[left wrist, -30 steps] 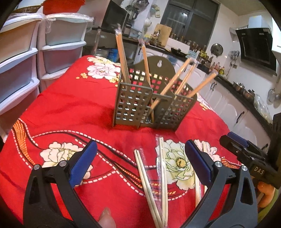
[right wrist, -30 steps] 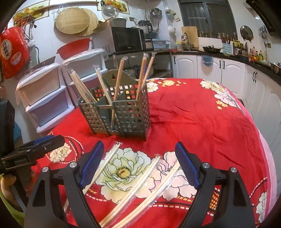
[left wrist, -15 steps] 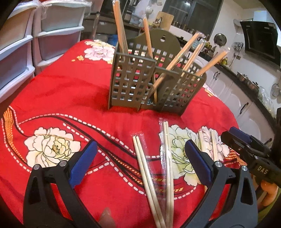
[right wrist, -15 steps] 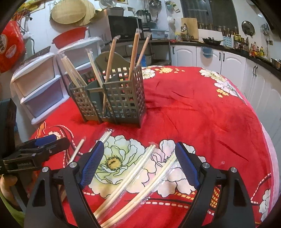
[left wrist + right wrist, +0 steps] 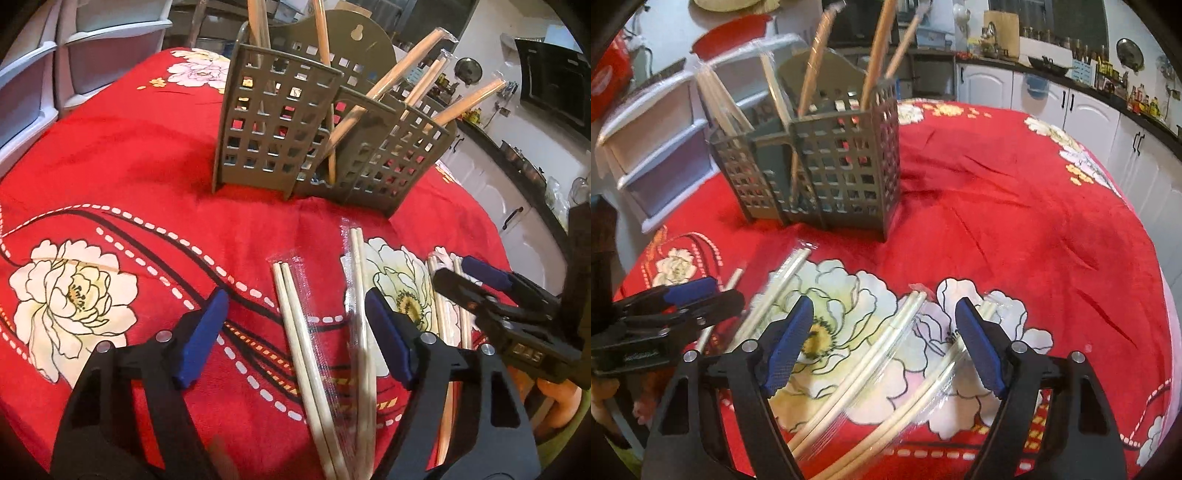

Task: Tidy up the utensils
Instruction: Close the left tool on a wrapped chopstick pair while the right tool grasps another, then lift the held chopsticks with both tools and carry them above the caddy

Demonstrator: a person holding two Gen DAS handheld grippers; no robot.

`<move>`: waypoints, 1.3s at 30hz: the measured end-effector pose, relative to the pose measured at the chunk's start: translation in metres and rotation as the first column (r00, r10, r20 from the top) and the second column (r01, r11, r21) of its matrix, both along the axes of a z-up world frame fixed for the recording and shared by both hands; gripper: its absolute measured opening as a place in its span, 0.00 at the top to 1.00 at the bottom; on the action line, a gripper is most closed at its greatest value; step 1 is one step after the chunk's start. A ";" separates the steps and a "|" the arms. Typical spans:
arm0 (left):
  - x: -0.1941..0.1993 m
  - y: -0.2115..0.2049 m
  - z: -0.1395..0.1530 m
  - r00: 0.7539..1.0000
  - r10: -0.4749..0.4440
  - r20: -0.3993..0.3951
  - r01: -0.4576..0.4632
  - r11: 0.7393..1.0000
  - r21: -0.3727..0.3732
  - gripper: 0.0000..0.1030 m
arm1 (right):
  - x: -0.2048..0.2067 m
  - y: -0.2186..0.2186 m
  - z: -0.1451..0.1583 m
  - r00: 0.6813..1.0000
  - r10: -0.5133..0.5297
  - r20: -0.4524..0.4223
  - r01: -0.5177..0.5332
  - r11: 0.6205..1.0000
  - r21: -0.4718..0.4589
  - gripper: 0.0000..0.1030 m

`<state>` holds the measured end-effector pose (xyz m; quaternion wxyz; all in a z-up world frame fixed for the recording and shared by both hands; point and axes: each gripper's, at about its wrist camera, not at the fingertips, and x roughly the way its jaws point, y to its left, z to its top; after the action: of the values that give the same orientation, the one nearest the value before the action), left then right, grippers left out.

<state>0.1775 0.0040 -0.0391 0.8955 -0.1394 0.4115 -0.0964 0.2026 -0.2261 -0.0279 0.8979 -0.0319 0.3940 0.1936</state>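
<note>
A grey slotted utensil caddy [image 5: 280, 122] [image 5: 842, 166] stands on the red flowered tablecloth [image 5: 129, 147] with several chopstick pairs [image 5: 388, 85] leaning in it. More plastic-wrapped chopstick pairs lie flat in front of it. My left gripper [image 5: 295, 317] hovers low over two of them [image 5: 295, 321]; its jaws are closing, and the pads touch neither pair. My right gripper [image 5: 884, 317] is also closing, with wrapped pairs [image 5: 886, 339] between its blue pads but apart from them. Each gripper shows at the edge of the other's view [image 5: 452, 269] [image 5: 727, 290].
White plastic drawer units [image 5: 74, 55] [image 5: 653, 136] stand past the table's left side. Kitchen cabinets [image 5: 1089, 122] and a counter run behind the table. The cloth drops off at the table's round edge [image 5: 1160, 295] on the right.
Both grippers have come down and forward toward the chopsticks on the cloth, and the caddy looms larger. The left jaws have narrowed clearly, the right ones slightly.
</note>
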 end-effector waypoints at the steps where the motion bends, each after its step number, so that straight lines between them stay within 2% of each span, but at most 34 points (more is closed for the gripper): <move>1: 0.001 0.000 0.000 1.000 0.000 -0.005 0.000 1.000 0.002 0.36 | 0.004 0.001 -0.003 1.000 0.003 -0.018 -0.003 1.000 -0.001 0.28; 6: 0.006 -0.007 -0.001 1.000 0.000 -0.018 0.001 0.999 0.050 0.39 | 0.020 0.007 -0.016 0.997 -0.005 -0.082 0.003 1.000 -0.022 0.28; 8: 0.008 -0.009 -0.001 1.000 0.005 -0.019 -0.004 0.998 0.065 0.47 | 0.022 0.009 -0.020 0.997 -0.009 -0.081 0.007 1.000 -0.025 0.31; 9: 0.010 -0.011 0.000 1.000 0.008 -0.019 -0.007 0.997 0.071 0.50 | 0.023 0.010 -0.021 0.997 -0.013 -0.076 0.010 0.999 -0.031 0.37; 11: 0.013 -0.012 0.000 1.000 0.016 -0.021 -0.014 0.996 0.090 0.70 | 0.026 0.009 -0.021 0.997 -0.023 -0.071 0.022 0.999 -0.025 0.46; 13: 0.016 -0.014 0.000 1.000 0.015 -0.021 -0.013 0.994 0.105 0.77 | 0.028 0.008 -0.021 0.997 -0.035 -0.067 0.033 0.999 -0.025 0.57; 14: 0.016 -0.015 0.000 1.000 0.012 -0.019 -0.010 0.994 0.109 0.84 | 0.028 0.008 -0.020 0.997 -0.035 -0.065 0.034 0.999 -0.022 0.67; 15: 0.017 -0.016 0.001 1.000 0.007 -0.016 -0.005 0.994 0.111 0.88 | 0.030 0.007 -0.020 0.997 -0.029 -0.066 0.029 1.000 -0.009 0.81; 17: 0.017 -0.016 0.002 1.000 -0.003 -0.014 0.004 0.995 0.098 0.93 | 0.032 0.004 -0.019 0.997 -0.021 -0.076 0.023 0.999 0.025 0.86; 25: 0.009 -0.006 0.020 0.999 0.003 0.034 -0.005 0.998 0.056 0.94 | 0.030 -0.002 -0.005 0.999 0.002 -0.048 0.004 0.993 0.120 0.91; 28: 0.003 0.004 0.033 0.998 0.016 0.064 -0.018 0.999 0.032 0.98 | 0.021 0.000 0.007 1.000 0.026 -0.008 -0.025 0.990 0.141 0.91; 32: -0.005 0.015 0.052 0.993 0.034 0.112 -0.035 0.999 0.011 0.98 | 0.005 0.005 0.024 0.998 0.044 0.034 -0.049 0.984 0.172 0.92; 39: -0.018 0.027 0.088 0.978 0.058 0.199 -0.053 0.998 -0.033 0.99 | -0.022 0.009 0.068 0.985 0.072 0.155 -0.105 0.970 0.221 0.93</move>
<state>0.1598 0.0305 0.0491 0.9326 -0.1526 0.3142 -0.0903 0.1808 -0.2172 0.0403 0.9126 0.0397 0.3004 0.2746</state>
